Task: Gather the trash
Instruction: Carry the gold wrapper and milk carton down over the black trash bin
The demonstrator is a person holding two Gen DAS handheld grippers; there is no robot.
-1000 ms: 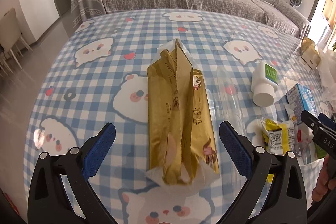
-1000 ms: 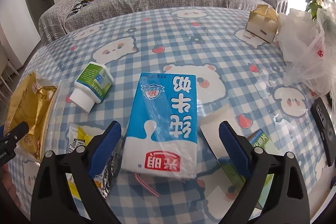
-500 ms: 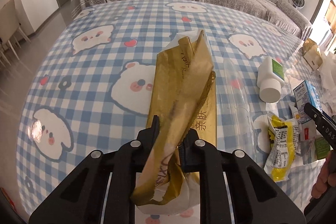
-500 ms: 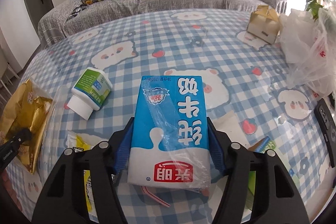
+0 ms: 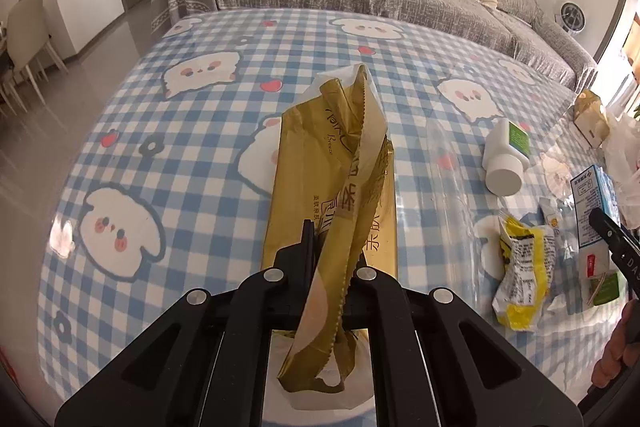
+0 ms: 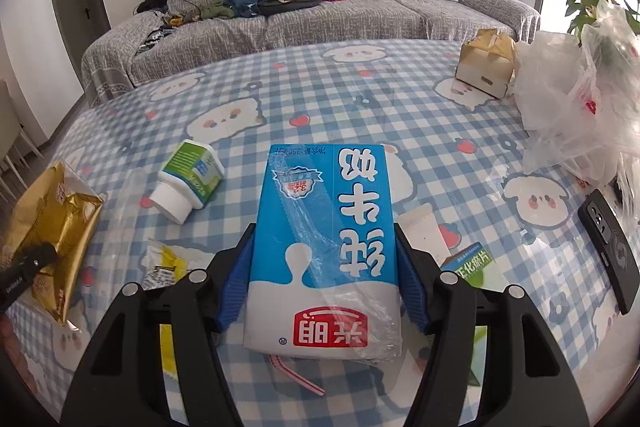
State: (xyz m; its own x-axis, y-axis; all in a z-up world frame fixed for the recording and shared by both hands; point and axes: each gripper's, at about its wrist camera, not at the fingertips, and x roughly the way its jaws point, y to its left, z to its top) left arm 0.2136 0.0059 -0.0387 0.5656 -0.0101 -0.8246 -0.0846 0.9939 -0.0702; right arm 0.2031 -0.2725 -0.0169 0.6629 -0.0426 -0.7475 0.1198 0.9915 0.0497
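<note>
In the left wrist view my left gripper (image 5: 332, 259) is shut on a crumpled gold wrapper (image 5: 340, 163), pinching its near end so the wrapper rises off the checked tablecloth (image 5: 200, 131). In the right wrist view my right gripper (image 6: 324, 267) is shut on a blue and white milk carton (image 6: 328, 227), its blue pads (image 6: 236, 279) pressing both sides of the carton. The carton is tipped up slightly off the cloth, with a striped straw (image 6: 296, 375) poking out under it. The gold wrapper (image 6: 52, 227) shows at the far left of that view.
A white bottle with a green label (image 6: 188, 183) lies on its side. A yellow snack wrapper (image 5: 520, 267) and a small green carton (image 6: 472, 263) lie nearby. A clear plastic bag (image 6: 580, 99), a small cardboard box (image 6: 486, 67) and a black phone (image 6: 612, 243) sit at the right. A grey sofa (image 6: 320, 11) stands beyond the table.
Both grippers went from wide open to shut: the left pinched the gold wrapper and raised it, the right clamped the milk carton and tipped it up a little.
</note>
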